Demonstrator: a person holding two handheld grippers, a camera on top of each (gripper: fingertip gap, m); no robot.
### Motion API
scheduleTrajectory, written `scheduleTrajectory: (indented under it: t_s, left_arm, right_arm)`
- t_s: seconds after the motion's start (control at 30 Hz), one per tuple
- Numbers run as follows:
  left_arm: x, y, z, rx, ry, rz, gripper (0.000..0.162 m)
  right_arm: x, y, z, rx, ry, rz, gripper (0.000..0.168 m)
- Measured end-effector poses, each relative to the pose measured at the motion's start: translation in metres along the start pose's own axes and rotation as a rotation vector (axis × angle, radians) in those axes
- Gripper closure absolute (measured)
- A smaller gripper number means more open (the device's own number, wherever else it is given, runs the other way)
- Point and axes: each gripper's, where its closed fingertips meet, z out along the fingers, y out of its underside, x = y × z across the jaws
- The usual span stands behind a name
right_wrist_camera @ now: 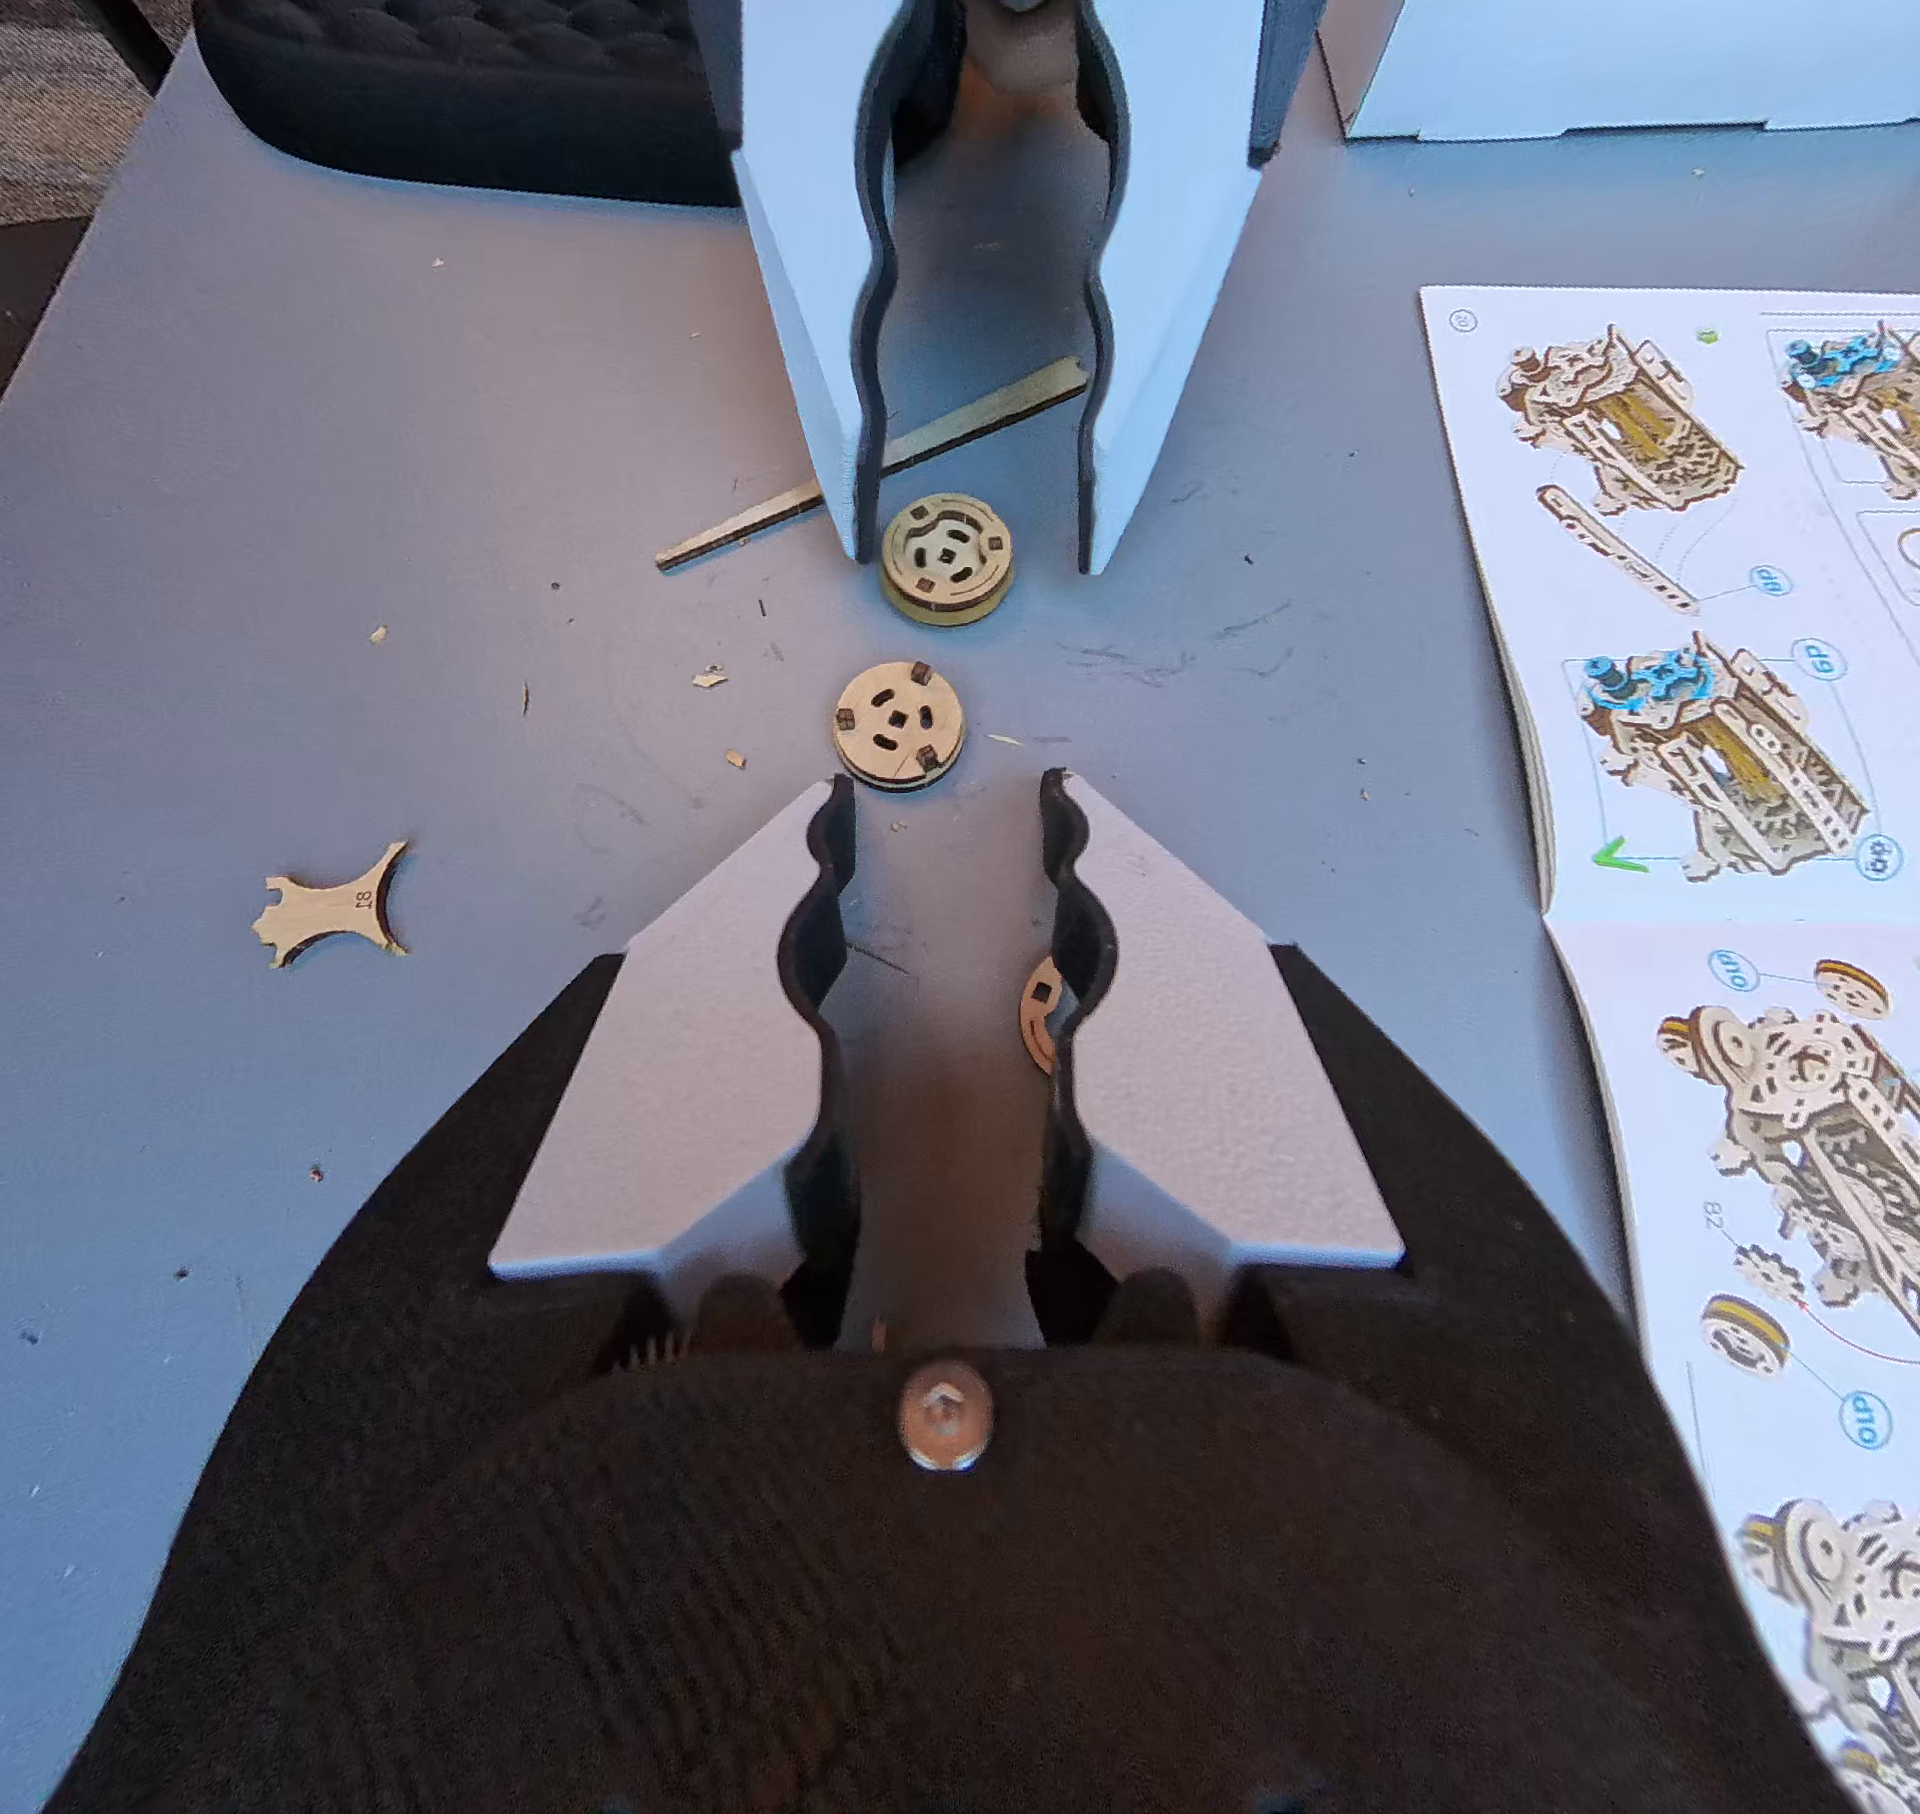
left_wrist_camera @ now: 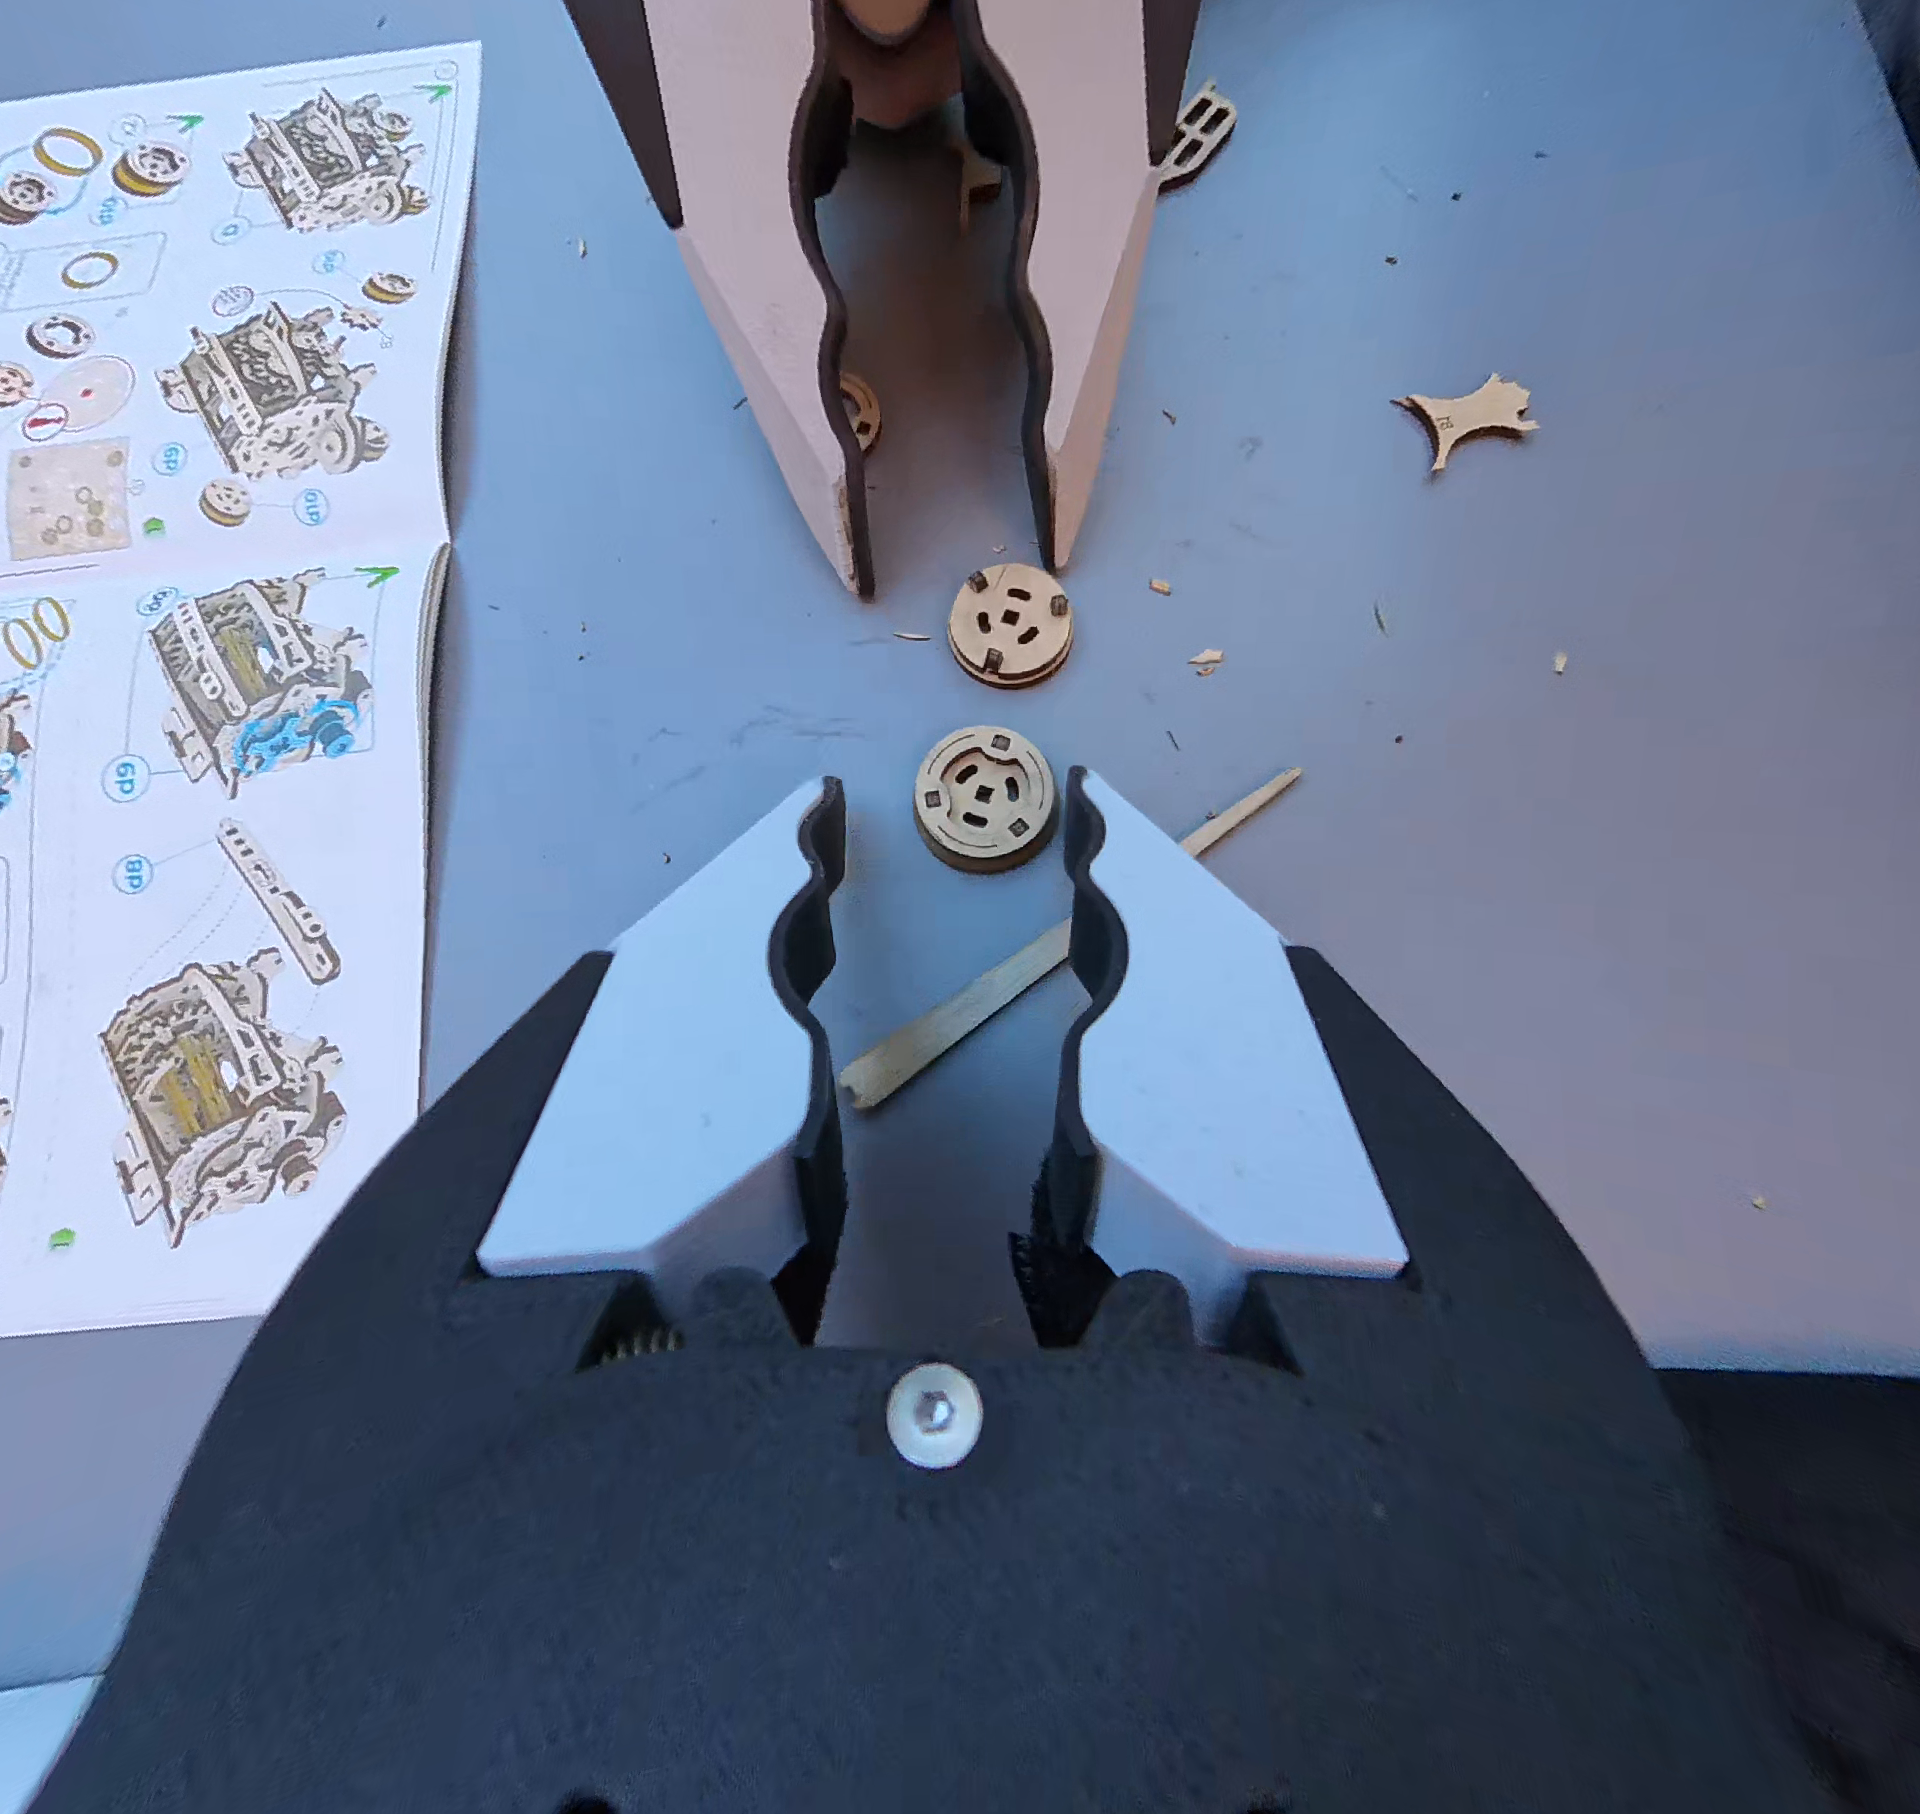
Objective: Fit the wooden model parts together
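Observation:
Two round wooden parts lie on the grey table (left_wrist_camera: pixel 1558 933) between the two grippers, which face each other. A thick grooved wheel (left_wrist_camera: pixel 985 798) lies just at the tips of my left gripper (left_wrist_camera: pixel 954 785), which is open and empty. A flatter disc with three dark pegs (left_wrist_camera: pixel 1010 624) lies just in front of my right gripper (left_wrist_camera: pixel 956 569), by its fingertip. In the right wrist view, the pegged disc (right_wrist_camera: pixel 899 725) lies just ahead of my open, empty right gripper (right_wrist_camera: pixel 948 782), and the wheel (right_wrist_camera: pixel 945 562) lies between the left gripper's (right_wrist_camera: pixel 975 554) tips.
A wooden stick (left_wrist_camera: pixel 1039 964) lies under my left gripper. A thin slotted disc (right_wrist_camera: pixel 1039 1026) lies under my right gripper's finger. A wood offcut (left_wrist_camera: pixel 1465 419), an open instruction booklet (left_wrist_camera: pixel 229 621), a white box (right_wrist_camera: pixel 1631 39) and a black cushion (right_wrist_camera: pixel 447 29) surround the parts. Wood chips are scattered about. The grippers' ends are close to 4 cm from one another. My right gripper's tips are some 4 cm from the thin slotted disc (right_wrist_camera: pixel 1039 1026). My left wrist view (left_wrist_camera: pixel 861 409) looks at it from another angle.

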Motion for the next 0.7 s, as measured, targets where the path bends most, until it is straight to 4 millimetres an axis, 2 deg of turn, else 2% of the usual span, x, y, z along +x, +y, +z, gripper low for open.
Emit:
scheduleTrajectory:
  t_s: [0.13, 0.27, 0.37, 0.5, 0.7]
  left_arm:
    - [-0.004, 0.006, -0.001, -0.024, -0.015, -0.004, 0.121]
    - [-0.010, 0.011, -0.006, -0.036, -0.039, -0.015, 0.122]
    - [-0.014, 0.012, -0.009, -0.037, -0.055, -0.017, 0.122]
    - [-0.013, 0.002, -0.012, 0.021, -0.044, -0.023, 0.123]
    - [-0.018, -0.015, -0.021, 0.123, -0.064, -0.042, 0.125]
  right_arm:
    - [0.005, 0.001, -0.006, -0.002, 0.033, -0.035, 0.132]
    - [0.022, 0.002, -0.031, 0.004, 0.065, -0.013, 0.137]
    - [0.025, 0.002, -0.045, 0.014, 0.026, 0.014, 0.138]
    - [0.026, 0.019, -0.048, -0.056, 0.010, 0.016, 0.137]
    - [0.026, 0.027, -0.041, -0.052, -0.033, 0.090, 0.136]
